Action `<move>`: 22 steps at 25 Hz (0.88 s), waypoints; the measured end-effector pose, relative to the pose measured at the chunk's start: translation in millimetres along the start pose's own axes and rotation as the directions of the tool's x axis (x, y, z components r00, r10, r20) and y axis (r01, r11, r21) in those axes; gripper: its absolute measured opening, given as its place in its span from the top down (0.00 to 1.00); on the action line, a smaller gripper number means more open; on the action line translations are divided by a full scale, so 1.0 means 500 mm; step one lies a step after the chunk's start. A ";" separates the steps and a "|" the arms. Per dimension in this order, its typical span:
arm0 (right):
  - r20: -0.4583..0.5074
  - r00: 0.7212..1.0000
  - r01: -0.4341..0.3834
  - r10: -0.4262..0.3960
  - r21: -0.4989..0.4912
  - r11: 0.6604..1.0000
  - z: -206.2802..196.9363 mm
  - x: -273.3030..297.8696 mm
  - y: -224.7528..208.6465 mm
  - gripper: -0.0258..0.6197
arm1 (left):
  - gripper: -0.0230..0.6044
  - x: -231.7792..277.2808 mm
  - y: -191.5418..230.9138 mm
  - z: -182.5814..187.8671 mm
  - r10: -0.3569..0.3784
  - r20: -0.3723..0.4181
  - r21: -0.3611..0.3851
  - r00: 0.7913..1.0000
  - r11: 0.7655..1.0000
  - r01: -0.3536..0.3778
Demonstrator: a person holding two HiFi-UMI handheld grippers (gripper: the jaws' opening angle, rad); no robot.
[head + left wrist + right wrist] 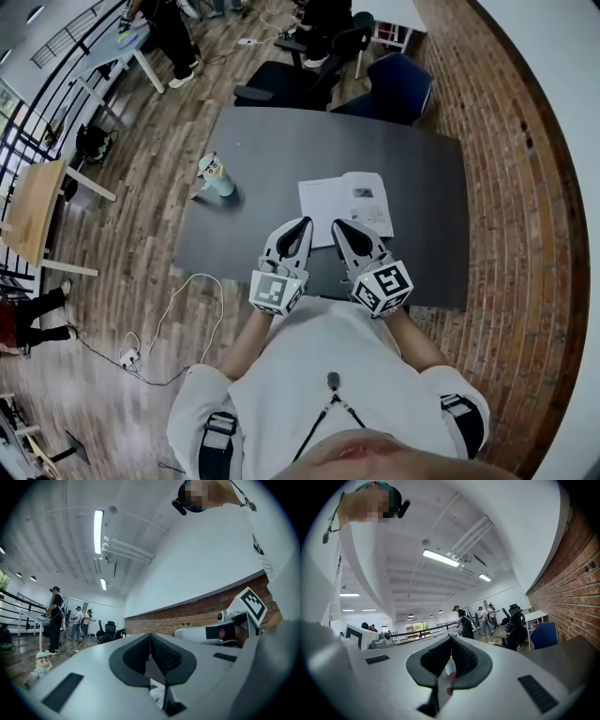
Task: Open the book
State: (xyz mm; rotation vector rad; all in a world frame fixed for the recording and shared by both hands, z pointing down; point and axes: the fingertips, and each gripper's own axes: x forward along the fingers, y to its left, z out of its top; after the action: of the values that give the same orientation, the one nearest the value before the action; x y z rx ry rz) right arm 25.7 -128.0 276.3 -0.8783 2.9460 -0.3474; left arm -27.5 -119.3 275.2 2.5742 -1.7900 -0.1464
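The book [345, 208] lay flat on the matte dark-grey rectangular bench [281, 141], a thin booklet showing pale printed pages with a soft crease running across them. Its near edge sat just under the tip of the right gripper [336, 223].

Both grippers were held level and side by side over the bench's near half. The left gripper [305, 222] was just beside the book's left edge. In the left gripper view, its black ribbed fingers [164, 656] were pressed together at the tips with nothing pinched between them, set in a smooth light-grey shell. In the right gripper view, the fingers [463, 654] were likewise pressed together and held nothing. Each gripper carried a cube with black-and-white square markers at its rear.

A small rounded toy figure [216, 175] stood upright near the bench's left edge, well apart from the book.
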 end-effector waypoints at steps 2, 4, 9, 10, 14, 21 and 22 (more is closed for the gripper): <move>0.003 1.000 0.008 -0.008 0.003 1.000 0.001 0.001 -0.002 0.91 | 0.93 -0.007 0.003 -0.006 0.005 -0.009 0.000 1.000 1.000 -0.005; 0.010 1.000 0.013 -0.013 -0.002 1.000 0.005 0.002 -0.002 0.91 | 0.93 -0.012 0.011 -0.010 0.020 -0.013 -0.005 1.000 1.000 -0.020; 0.006 1.000 0.014 -0.014 -0.022 1.000 0.005 0.006 0.003 0.91 | 0.93 -0.014 0.016 -0.005 0.032 -0.001 -0.011 0.999 0.999 -0.032; 0.005 1.000 0.014 -0.014 -0.029 0.999 0.005 0.008 0.006 0.91 | 0.93 -0.014 0.016 -0.003 0.033 0.001 -0.010 0.999 0.999 -0.033; 0.010 1.000 0.016 -0.015 -0.046 0.999 0.010 0.008 0.012 0.91 | 0.93 -0.018 0.019 0.001 0.042 0.011 -0.013 0.999 0.999 -0.042; 0.008 1.000 0.021 -0.020 -0.030 0.999 0.008 0.004 0.014 0.91 | 0.93 -0.025 0.016 -0.003 0.034 0.007 -0.013 0.999 0.999 -0.034; 0.007 1.000 0.021 -0.020 -0.033 0.999 0.007 0.003 0.014 0.91 | 0.93 -0.025 0.014 -0.004 0.032 0.009 -0.013 0.999 0.999 -0.032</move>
State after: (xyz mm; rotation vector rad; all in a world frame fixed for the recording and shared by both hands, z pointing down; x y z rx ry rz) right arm 21.2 -123.6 271.1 -0.9121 2.9464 -0.2971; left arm -38.2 -110.0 278.3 2.5389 -1.8259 -0.1687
